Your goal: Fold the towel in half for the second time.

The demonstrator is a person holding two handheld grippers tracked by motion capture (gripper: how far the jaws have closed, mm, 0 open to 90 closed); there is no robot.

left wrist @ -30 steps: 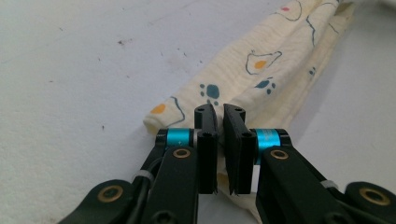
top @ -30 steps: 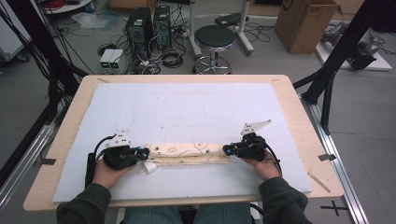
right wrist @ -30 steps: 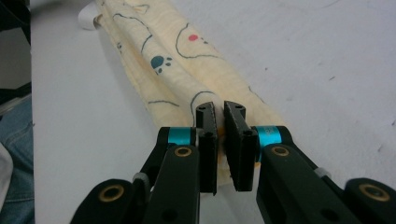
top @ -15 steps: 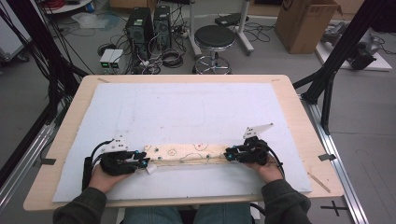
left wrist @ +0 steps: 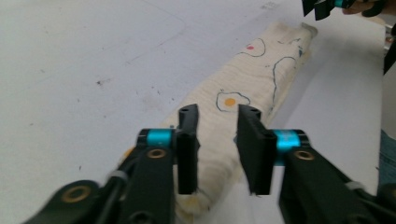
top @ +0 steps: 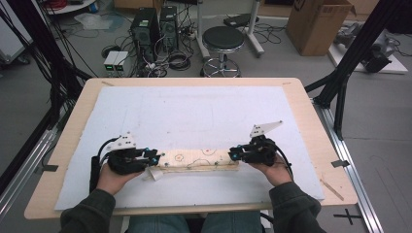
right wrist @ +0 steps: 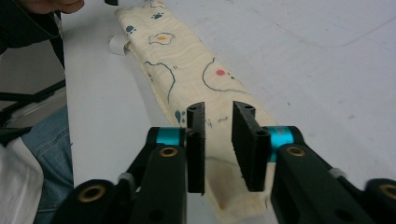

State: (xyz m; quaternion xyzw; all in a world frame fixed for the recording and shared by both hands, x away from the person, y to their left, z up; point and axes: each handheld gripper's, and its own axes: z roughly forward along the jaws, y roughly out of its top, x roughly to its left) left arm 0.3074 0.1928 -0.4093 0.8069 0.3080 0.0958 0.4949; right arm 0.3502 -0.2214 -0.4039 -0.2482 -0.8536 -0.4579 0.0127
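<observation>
A long folded cream cloth point(top: 199, 159) printed with fried eggs and blue outlines lies flat on the white mat, running left to right near the table's front edge. My left gripper point(top: 156, 158) stands at its left end. In the left gripper view the jaws point(left wrist: 218, 116) are open, and the cloth point(left wrist: 243, 79) passes under the gap. My right gripper point(top: 233, 154) is at the right end. In the right gripper view it point(right wrist: 218, 112) is open over that end of the cloth point(right wrist: 187, 60). A small white tag point(top: 154, 174) sticks out near the left end.
The white mat point(top: 204, 111) covers most of the wooden table point(top: 311, 111). Beyond the far edge, on the floor, are a black stool point(top: 222, 39), computer towers point(top: 155, 24) with cables, and a cardboard box point(top: 318, 22). Black frame legs stand at both sides.
Both grippers stay at the cloth's ends. The left one dipped toward the person and came back a little. The cloth lies much as before.
</observation>
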